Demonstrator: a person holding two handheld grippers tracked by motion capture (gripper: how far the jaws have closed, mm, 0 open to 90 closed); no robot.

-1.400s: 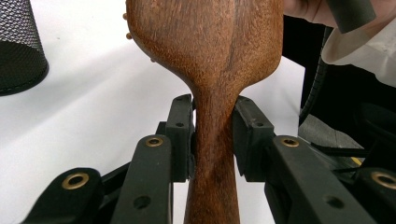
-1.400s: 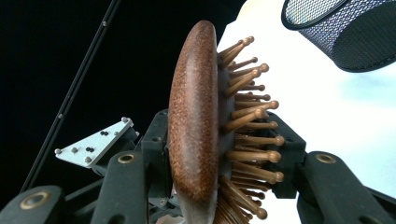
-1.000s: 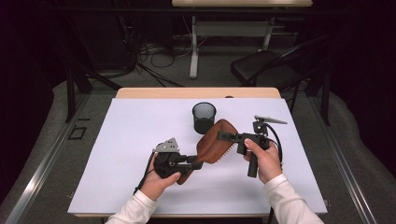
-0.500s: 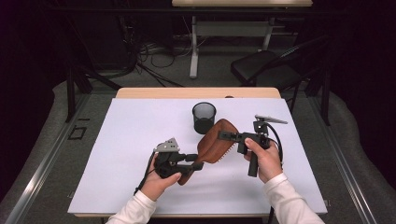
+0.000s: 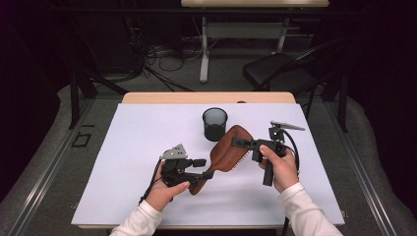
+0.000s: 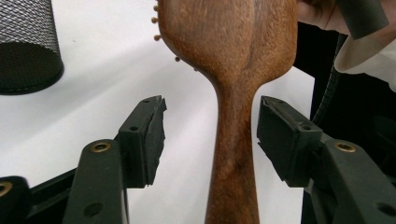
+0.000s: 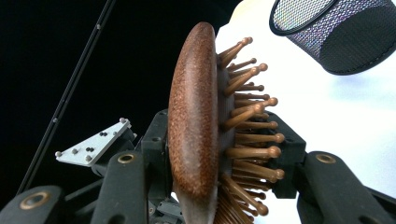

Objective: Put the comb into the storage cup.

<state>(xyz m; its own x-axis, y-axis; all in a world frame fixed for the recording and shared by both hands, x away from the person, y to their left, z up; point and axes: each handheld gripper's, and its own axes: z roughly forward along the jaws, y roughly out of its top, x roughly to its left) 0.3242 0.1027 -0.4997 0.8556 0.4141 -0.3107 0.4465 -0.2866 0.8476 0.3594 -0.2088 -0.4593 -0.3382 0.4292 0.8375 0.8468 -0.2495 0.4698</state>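
Over the white surface (image 5: 137,147) we see the brown wooden paddle hairbrush (image 5: 230,150) clamped by our right gripper (image 5: 239,143); our left gripper (image 6: 210,135), jaws just opening, straddles its handle untouched.

The hairbrush (image 5: 230,149) was reddish-brown wood with tan pegs. The mesh cup (image 5: 215,124) was black, the table (image 5: 137,142) white.

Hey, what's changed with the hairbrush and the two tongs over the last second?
The left tongs have just been opening and have let go of the hairbrush handle, which now stands between the pads with a gap on each side. The right tongs stayed shut on the brush head, holding it above the white table. Both hands and the mesh cup kept their places.
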